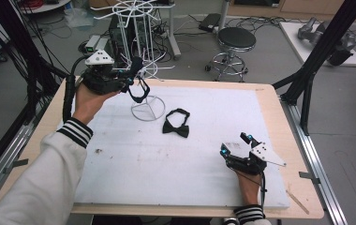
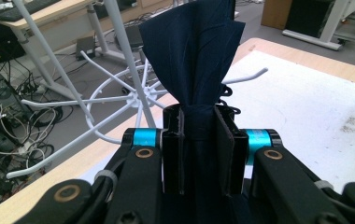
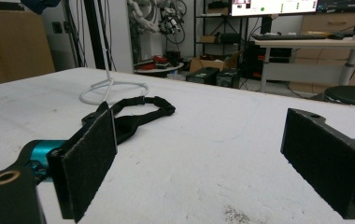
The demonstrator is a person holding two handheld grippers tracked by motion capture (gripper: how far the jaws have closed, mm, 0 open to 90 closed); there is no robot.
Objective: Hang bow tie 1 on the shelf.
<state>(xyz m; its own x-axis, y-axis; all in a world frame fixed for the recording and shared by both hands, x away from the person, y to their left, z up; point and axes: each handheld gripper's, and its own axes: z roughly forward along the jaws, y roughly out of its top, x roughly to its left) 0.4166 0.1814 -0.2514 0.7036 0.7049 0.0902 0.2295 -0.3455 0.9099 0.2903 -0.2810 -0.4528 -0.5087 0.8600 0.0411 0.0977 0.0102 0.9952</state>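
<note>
— What is held at the far left?

— A dark bow tie (image 2: 194, 56) is clamped in the left gripper (image 1: 131, 77), raised beside the white wire rack (image 1: 141, 28); its strap appears to dangle below, though that is hard to tell.

— And the right gripper (image 1: 236, 144)?

— It is rested low on the white mat (image 1: 176, 159) at the near right, jaws spread wide, nothing between them.

— Anything else on the mat?

— A second black bow tie (image 1: 176, 123) is laid near the middle, just right of the rack's ring base (image 1: 147, 108). The mat is spread over a wooden table (image 1: 279, 122); a stool (image 1: 234, 42) and cables (image 1: 7, 136) are seen on the floor beyond.

Two bow ties: one on mat (image 1: 176, 123), one held (image 2: 192, 51). One white rack (image 1: 138, 28).
</note>
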